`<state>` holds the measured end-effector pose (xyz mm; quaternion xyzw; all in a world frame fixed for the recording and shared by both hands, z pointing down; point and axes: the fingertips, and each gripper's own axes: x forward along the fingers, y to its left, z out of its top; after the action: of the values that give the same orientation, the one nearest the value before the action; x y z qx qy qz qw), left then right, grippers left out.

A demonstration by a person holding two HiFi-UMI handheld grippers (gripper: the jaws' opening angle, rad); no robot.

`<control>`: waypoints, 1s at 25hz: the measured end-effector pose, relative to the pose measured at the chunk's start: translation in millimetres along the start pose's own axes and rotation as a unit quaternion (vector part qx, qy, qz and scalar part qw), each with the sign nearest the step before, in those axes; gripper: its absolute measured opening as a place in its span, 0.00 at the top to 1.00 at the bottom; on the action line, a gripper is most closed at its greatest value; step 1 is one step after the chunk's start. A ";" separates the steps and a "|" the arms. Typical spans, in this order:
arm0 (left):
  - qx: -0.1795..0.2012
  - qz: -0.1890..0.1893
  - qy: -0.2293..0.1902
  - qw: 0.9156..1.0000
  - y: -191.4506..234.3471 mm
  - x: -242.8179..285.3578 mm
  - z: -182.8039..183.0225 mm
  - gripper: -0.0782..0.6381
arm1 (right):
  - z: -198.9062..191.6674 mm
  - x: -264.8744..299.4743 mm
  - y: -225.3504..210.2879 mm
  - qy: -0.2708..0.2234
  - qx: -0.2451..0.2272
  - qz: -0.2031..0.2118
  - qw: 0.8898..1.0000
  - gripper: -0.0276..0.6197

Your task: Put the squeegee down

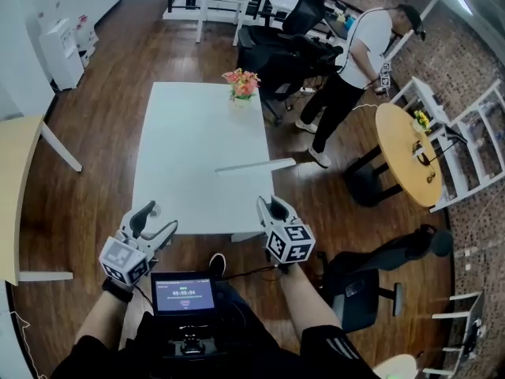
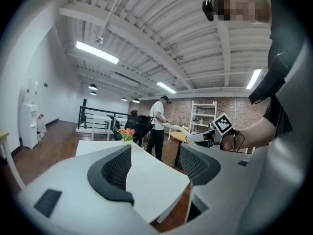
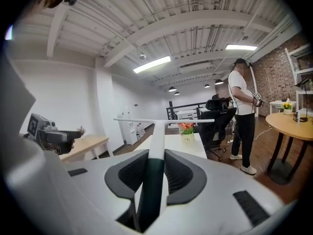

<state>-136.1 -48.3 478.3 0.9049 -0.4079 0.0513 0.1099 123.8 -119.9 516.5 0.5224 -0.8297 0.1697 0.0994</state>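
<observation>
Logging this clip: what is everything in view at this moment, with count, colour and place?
squeegee: one, white with dark grip, blade over the table
table: one, white, straight ahead
flower pot: one, pink and orange blooms, table's far end
round table: one, wooden, right
side table: one, beige, left
office chair: one, black, near right
water dispenser: one, white, far left
standing person: one, white top, black trousers, beside round table
screen: one, lit, below the grippers
left gripper: one, white, open and empty
right gripper: one, white, shut on squeegee
</observation>
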 end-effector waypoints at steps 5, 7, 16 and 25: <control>-0.006 -0.006 0.016 1.000 13.8 46.3 -2.9 0.44 | -22.5 60.9 -39.1 0.045 -0.029 -0.004 0.999 0.78; -0.022 -0.006 0.025 0.999 18.0 63.2 -6.2 0.44 | -39.7 85.3 -56.0 0.069 -0.028 -0.008 0.997 0.78; -0.047 0.005 0.062 0.997 47.4 122.1 -42.8 0.44 | -132.5 163.9 -118.1 0.181 -0.009 -0.022 0.983 0.78; -0.044 -0.008 0.086 0.995 45.3 166.7 -53.5 0.44 | -190.8 202.2 -146.7 0.251 -0.010 -0.028 0.967 0.78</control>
<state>-59.9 -185.7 567.8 0.8946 -0.3920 0.1096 0.1847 165.7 -273.0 787.8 0.4847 -0.7649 0.2847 0.3146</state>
